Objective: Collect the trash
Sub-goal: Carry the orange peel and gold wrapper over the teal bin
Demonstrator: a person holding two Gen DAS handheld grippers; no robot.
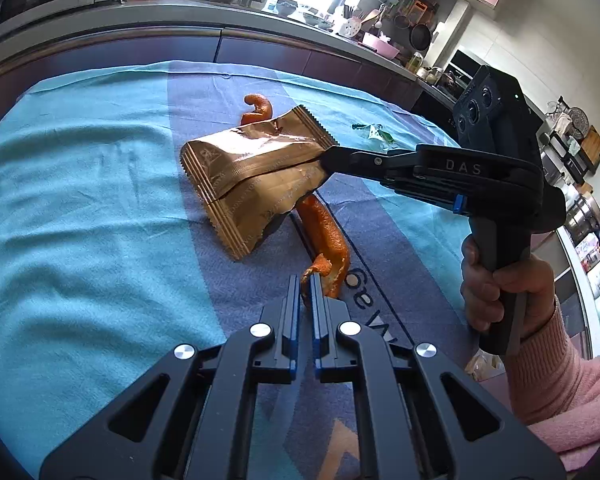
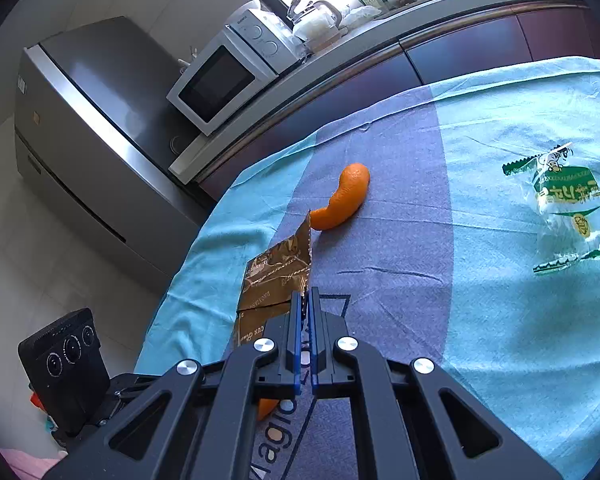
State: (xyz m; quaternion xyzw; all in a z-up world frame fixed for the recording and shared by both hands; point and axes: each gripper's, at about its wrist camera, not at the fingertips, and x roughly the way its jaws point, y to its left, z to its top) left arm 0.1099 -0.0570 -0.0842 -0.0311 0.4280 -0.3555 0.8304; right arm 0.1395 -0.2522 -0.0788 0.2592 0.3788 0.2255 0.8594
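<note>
**Gripping trash on the table: both grippers engaged**

Covering the table is a blue and teal cloth (image 1: 80,208), the largest surface in both views; a darker blue band runs down its middle with printed lettering near the close edge.

Behind it: a long kitchen counter (image 1: 260,16) crowded with jars and bowls, a white microwave (image 2: 220,80), and a steel-fronted appliance (image 2: 100,112) standing on the floor.

Right gripper (image 1: 328,156): seen from the left wrist view reaching in from the right, held by a hand (image 1: 496,280) in a pink sleeve. Its fingers are clamped on one edge of a gold snack wrapper (image 1: 252,176). The wrapper looks lifted at the gripped end and tilted; whether its far corner touches the cloth cannot be told. The right wrist view confirms: fingertips pressed together with the wrapper's serrated edge between them.

Left gripper (image 1: 306,280): fingers nearly together, pinching the curled near end of a long strip of orange peel (image 1: 324,236). The strip lies on the dark band, running under the wrapper's lower corner.

Second piece of orange peel (image 2: 344,196): curved, lying loose on the dark band beyond the wrapper, close to its far corner.

Clear and green plastic wrapper (image 2: 564,208): crumpled, lying on the teal part, well apart from both grippers.
</note>
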